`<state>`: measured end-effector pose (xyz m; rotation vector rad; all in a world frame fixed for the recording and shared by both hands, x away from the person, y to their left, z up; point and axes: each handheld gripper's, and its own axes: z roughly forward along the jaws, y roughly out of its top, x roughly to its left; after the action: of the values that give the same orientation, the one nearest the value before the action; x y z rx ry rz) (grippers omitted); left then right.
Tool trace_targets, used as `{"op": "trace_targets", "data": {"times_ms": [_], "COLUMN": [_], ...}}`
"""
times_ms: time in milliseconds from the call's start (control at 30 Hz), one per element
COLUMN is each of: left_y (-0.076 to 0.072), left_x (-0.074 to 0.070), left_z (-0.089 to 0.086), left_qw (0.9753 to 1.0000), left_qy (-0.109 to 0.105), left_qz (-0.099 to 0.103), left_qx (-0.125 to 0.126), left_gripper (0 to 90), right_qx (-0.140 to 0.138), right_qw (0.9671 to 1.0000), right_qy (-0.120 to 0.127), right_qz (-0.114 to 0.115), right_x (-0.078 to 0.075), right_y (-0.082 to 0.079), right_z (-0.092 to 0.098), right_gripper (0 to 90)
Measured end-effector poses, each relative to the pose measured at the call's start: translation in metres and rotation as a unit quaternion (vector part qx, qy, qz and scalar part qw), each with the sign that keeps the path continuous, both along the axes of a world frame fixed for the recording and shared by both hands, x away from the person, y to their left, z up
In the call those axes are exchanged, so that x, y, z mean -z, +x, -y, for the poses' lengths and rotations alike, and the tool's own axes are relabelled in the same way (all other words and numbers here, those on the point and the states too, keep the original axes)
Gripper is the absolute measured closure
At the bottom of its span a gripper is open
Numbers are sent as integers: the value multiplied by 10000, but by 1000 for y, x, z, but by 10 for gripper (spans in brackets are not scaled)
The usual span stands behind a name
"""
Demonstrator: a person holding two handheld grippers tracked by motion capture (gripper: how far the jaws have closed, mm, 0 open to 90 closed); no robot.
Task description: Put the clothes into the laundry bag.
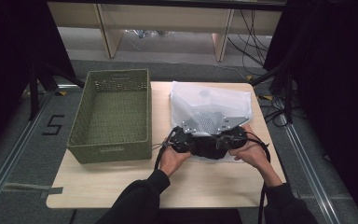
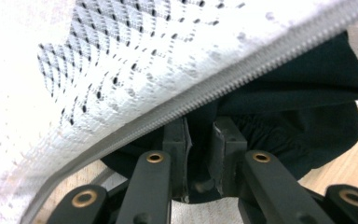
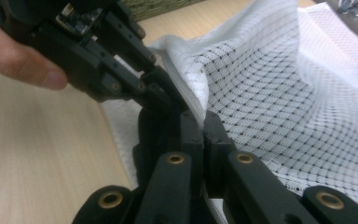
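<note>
Left claw point(image 2: 200, 154) was clamped on the dark garment point(image 2: 303, 102) under the zipper; right claw point(image 3: 204, 140) pinched the mesh bag point(image 3: 279, 93) edge.

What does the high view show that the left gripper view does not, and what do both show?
High view alone: the green basket left of the white mesh laundry bag, both hands, and the right gripper.

Left gripper view alone: the bag's zipper running along its open edge, and the left gripper shut on the black garment under that edge.

Both: mesh bag, black garment, wooden table.
</note>
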<state>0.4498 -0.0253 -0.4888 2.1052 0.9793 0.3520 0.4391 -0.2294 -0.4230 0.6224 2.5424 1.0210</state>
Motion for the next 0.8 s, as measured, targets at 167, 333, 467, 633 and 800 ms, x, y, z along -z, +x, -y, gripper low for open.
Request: {"op": "trace_targets", "data": {"times_ms": [167,333,467,633,800], "left_y": [-20,-31,-26,-16,-9], "left_x": [-7,-3,11,13,12], "left_z": [-9,-22,-26,-28,-30], "left_qw": [9997,9964,9940,9942,9952], "left_qy": [117,537,782,808,728], "left_qz": [-40,-385,-477,-377,-428], "left_qx": [203,532,598,605,485], "left_gripper": [615,461,372,433,788], "right_qx": [-65,-136,-135,-83,-141], "right_qw": [9998,9993,9989,9989,9990], "right_qy": [-54,-131,-162,-128,-106], "right_qz": [-206,-321,-413,-441,-406], "right_x": [13,24,27,29,29], "right_y": [-1,1,1,2,2], "right_z": [-4,-8,-12,-11,-12], "right_gripper": [900,900,900,900,899]}}
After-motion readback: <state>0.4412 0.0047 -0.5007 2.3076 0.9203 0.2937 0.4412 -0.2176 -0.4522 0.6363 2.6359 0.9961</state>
